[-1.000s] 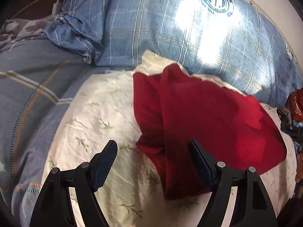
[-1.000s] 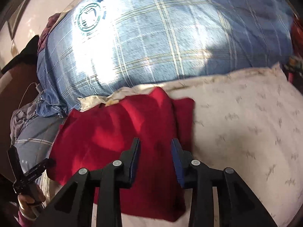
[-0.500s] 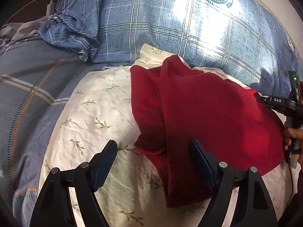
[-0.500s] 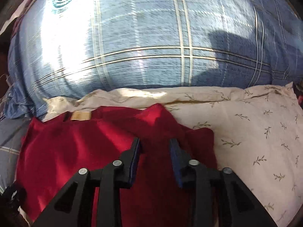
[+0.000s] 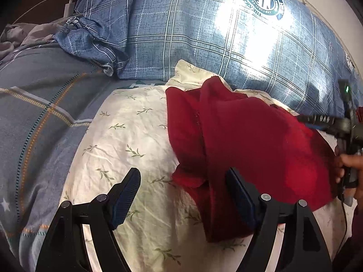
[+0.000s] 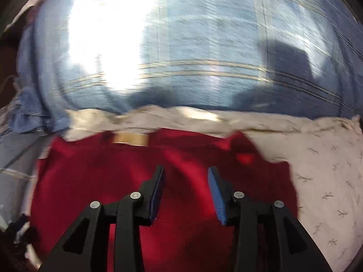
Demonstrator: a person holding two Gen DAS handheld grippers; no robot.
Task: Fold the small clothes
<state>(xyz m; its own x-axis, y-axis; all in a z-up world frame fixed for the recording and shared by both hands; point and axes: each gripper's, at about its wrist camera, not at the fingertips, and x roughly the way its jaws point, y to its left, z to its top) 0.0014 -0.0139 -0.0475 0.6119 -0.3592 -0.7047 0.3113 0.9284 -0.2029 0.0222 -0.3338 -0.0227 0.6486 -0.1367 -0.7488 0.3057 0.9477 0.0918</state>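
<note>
Lying on: the red garment (image 5: pixel 254 140) sat crumpled on a cream leaf-print pillow (image 5: pixel 127 140), just in front of a blue plaid pillow (image 5: pixel 181 29).
Left side: a grey striped blanket (image 5: pixel 38 104) lay beside the cream pillow, apart from the garment.
Left gripper: the left gripper (image 5: pixel 183 195) hung with its jaws spread wide and nothing between them; the garment's loose near-left flap sat between the 2 fingers, and whether the right finger touched cloth could not be told.
Garment feel: it looked light, soft and limp, with 1 folded-over layer and a seam ridge; it would likely sag and bunch when lifted, and slide easily on the pillow.
Where to hold: the near-left flap edge or a corner seemed best, pinched through both layers.
Right gripper: the right gripper (image 6: pixel 186 192) was released, jaws parted over the middle of the garment (image 6: pixel 113 181), gripping nothing; that view was blurred.
Tan label: a tan label (image 6: pixel 130 138) marked the far edge.
</note>
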